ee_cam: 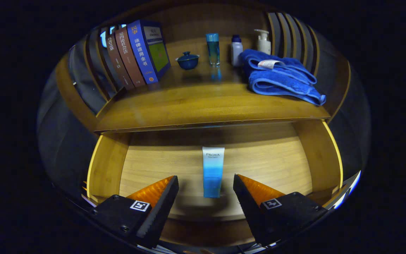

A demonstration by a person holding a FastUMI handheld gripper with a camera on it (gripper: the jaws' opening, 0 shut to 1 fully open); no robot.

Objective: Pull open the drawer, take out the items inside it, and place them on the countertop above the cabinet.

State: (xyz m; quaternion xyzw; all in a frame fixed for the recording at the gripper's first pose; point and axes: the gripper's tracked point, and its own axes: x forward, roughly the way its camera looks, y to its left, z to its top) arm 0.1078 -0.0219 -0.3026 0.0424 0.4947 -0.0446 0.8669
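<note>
I see the drawer (108,165) pulled open below the wooden worktop (203,106) of the cabinet. Inside it one cosmetic tube (213,171) lies flat on the drawer floor, white at its far end and blue toward me, lengthwise along my line of sight. My tool (205,185) hangs over the drawer with its fingers spread wide; the near end of the tube sits between the two fingertips, and I cannot tell whether either one touches it. On the worktop a row of books (136,53) leans at the left, then a small blue lidded cup (187,60), a tall blue bottle (213,49), a white bottle with a dark cap (236,50) and a pump bottle (263,41). A folded blue towel (280,77) lies at the right, just beside the two white bottles.
</note>
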